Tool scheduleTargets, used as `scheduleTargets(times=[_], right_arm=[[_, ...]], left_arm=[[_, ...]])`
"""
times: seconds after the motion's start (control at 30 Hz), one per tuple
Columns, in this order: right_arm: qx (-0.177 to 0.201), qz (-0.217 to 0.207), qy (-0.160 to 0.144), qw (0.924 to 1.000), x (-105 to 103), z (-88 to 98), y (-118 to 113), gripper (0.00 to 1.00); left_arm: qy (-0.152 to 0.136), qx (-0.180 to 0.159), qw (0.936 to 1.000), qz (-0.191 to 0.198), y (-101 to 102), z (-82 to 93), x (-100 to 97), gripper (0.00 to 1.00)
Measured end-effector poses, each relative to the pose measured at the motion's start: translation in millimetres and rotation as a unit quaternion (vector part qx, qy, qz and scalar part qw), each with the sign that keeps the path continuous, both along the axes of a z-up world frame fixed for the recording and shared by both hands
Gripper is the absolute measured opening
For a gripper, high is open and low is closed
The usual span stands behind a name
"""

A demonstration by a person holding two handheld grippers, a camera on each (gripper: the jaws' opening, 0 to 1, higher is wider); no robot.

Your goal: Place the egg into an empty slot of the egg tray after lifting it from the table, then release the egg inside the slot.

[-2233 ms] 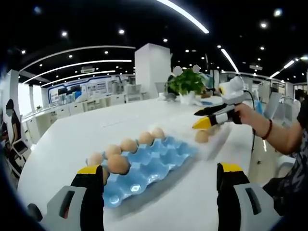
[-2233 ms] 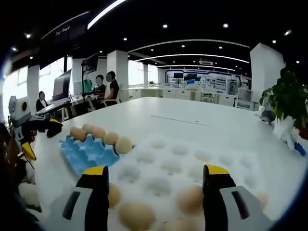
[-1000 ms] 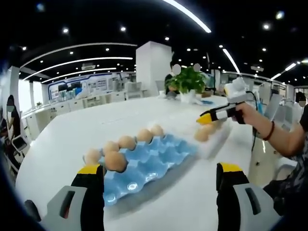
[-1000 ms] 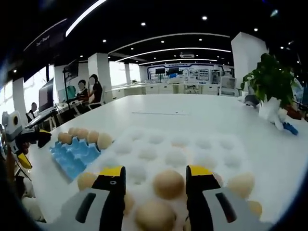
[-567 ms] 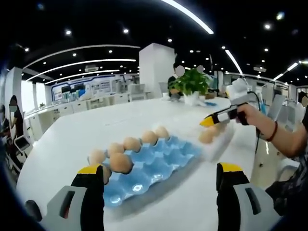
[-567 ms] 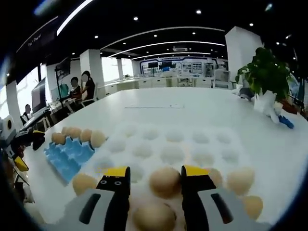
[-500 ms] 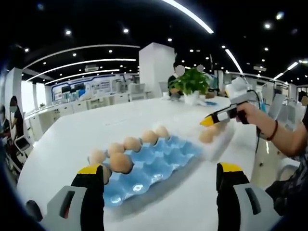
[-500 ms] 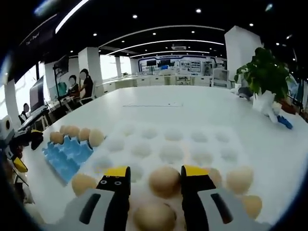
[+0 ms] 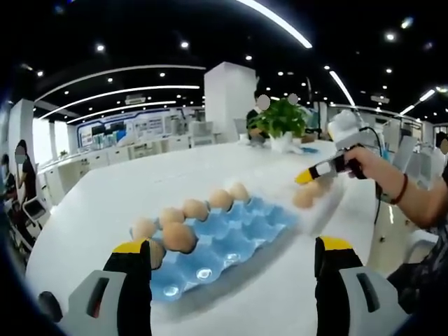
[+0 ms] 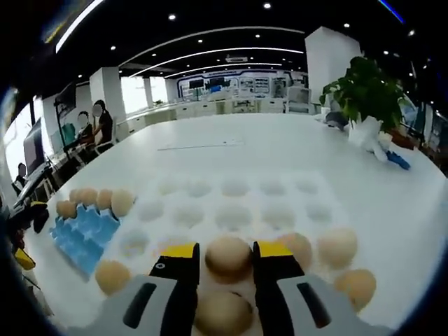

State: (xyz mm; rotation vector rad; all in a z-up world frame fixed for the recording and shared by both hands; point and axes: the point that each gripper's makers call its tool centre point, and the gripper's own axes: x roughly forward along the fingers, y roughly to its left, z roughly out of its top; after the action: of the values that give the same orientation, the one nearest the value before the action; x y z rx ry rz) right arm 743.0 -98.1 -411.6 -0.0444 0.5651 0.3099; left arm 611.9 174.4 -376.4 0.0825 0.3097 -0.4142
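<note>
A blue egg tray (image 9: 238, 234) lies mid-table with several brown eggs (image 9: 196, 208) along its far side; it also sits at the left as blue tray (image 10: 77, 238). My left gripper (image 9: 233, 245) hovers open near that tray's front edge, holding nothing. A white foam tray (image 10: 238, 199) holds several eggs in its near rows. My right gripper (image 10: 227, 252) is low over it, its jaws closed against the sides of one brown egg (image 10: 229, 256) that rests in the white tray. From the left gripper view, a hand holds the right gripper (image 9: 316, 170) above those eggs (image 9: 304, 198).
A potted plant (image 10: 365, 91) stands at the table's far right, seen too as plant (image 9: 280, 117). The person's forearm (image 9: 413, 203) reaches in from the right. Seated people (image 10: 94, 122) are beyond the far left of the white table (image 10: 231, 150).
The right gripper's jaws have narrowed from wide apart to closed around one egg in the white tray, as the view dropped closer to it. The left gripper has hardly moved.
</note>
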Motion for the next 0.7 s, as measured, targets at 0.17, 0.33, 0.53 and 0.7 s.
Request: scheduleTargets(times=[0.17,0.33,0.53,0.7], right_arm=[[-0.025,0.002,0.003,0.9997,2.0,-0.7,0.1,0.31],[-0.007,-0.006,-0.001,1.0,3.3,0.5,-3.4,0.28],[-0.002,-0.008,-0.006,0.9999,1.2,0.9,-3.7,0.28],[0.009,-0.011,-0.008,0.9999,1.8,1.6,-4.9,0.28]], left_arm=[[-0.002,-0.004,1.0,-0.003,-2.2,1.2,1.5,0.99],[0.001,-0.001,1.0,-0.004,-2.5,-0.6,0.7,0.99],[0.0,-0.001,1.0,-0.004,-2.4,0.1,0.8,0.99],[0.0,0.0,1.0,-0.002,-0.8,0.4,-0.2,0.99]])
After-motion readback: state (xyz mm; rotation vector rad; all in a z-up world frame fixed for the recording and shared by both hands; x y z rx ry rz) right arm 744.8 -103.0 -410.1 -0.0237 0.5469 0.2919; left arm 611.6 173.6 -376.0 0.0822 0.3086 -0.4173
